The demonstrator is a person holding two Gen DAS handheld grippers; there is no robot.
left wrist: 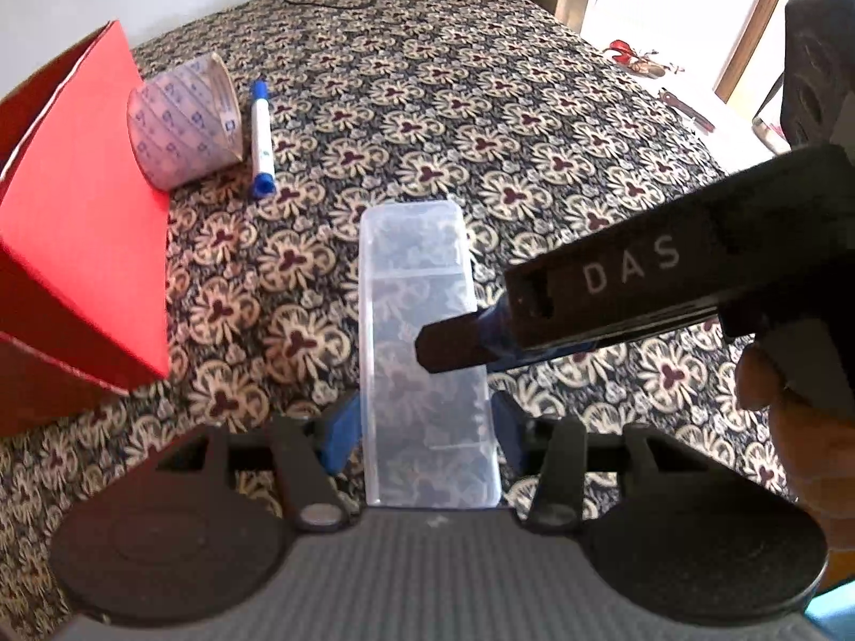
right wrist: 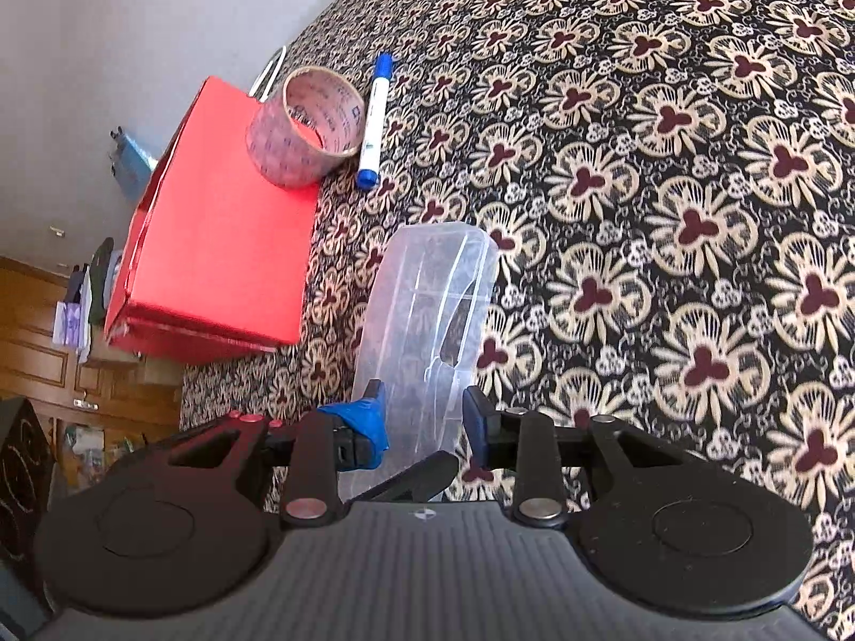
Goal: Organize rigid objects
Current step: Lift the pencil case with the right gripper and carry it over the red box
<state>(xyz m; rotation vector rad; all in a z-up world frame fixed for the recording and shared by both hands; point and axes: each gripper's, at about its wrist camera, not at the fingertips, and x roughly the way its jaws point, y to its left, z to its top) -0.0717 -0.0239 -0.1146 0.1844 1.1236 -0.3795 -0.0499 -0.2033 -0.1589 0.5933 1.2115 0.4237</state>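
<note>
Plastic box (left wrist: 425, 352), clear and long with inner dividers, shows no contents and lies lengthwise on the patterned bed (left wrist: 534, 123) in the left wrist view. The left gripper (left wrist: 422, 435) pinches its near end between blue fingers (left wrist: 336, 440). The right gripper (left wrist: 459, 344) reaches across it from the right. To the left stand a red paper bag (left wrist: 80, 224), a tape roll (left wrist: 181, 125) and a blue-capped marker (left wrist: 262, 139).

In the right wrist view, the right gripper (right wrist: 422, 416) has its fingers (right wrist: 363, 422) closed on the same box (right wrist: 427, 320), seen tilted. The bag's (right wrist: 224, 245) inside is hidden.
</note>
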